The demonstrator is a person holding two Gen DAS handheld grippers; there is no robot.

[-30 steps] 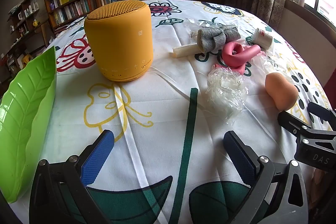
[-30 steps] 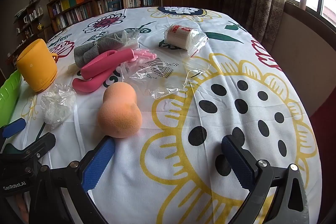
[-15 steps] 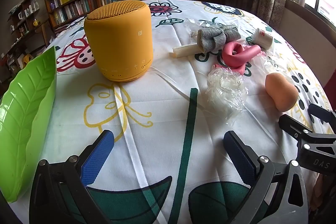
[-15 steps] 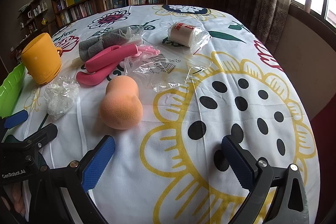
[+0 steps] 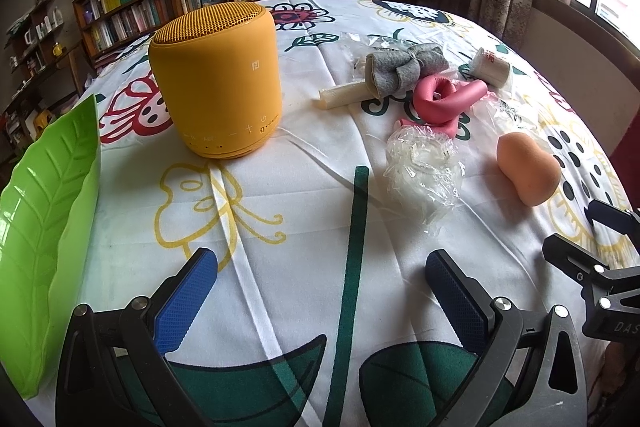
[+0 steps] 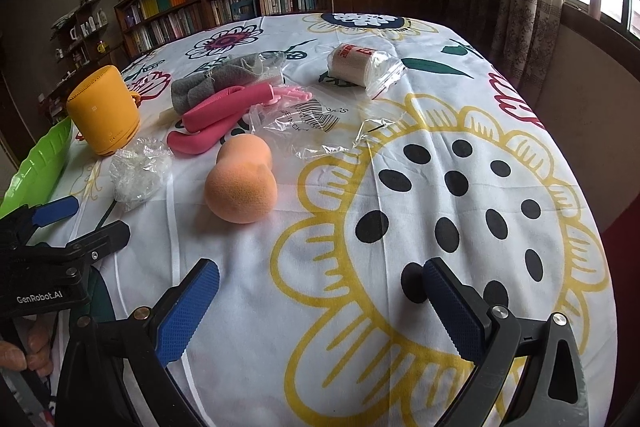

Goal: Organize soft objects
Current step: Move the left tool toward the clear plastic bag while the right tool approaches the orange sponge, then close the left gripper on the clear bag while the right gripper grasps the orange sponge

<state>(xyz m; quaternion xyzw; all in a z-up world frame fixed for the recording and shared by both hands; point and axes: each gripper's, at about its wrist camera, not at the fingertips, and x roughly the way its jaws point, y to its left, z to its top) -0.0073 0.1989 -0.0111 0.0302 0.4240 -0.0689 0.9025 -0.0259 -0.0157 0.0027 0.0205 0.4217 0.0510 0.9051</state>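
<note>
Soft things lie scattered on the flowered tablecloth (image 6: 400,307), none of them in a container. My only tray is the green leaf-shaped dish (image 5: 40,227) at nine o'clock in the left view, and I see bare green plastic on the part in frame. At one o'clock from my right gripper (image 6: 320,303) sits the peach sponge (image 6: 241,183), a matte gourd shape. Just beyond it at twelve the pink foam roller (image 6: 224,115) is bent into a loop, touching the grey felt bundle (image 6: 216,85). A crumpled clear wrapper (image 6: 138,173) lies at ten o'clock; I think something pale is inside, but the plastic blurs it. A white roll in a zip bag (image 6: 356,67) rests further back. The yellow speaker (image 5: 216,83) stands upright at eleven from my left gripper (image 5: 320,287). Both grippers hover with fingers spread wide, gripping nothing.
</note>
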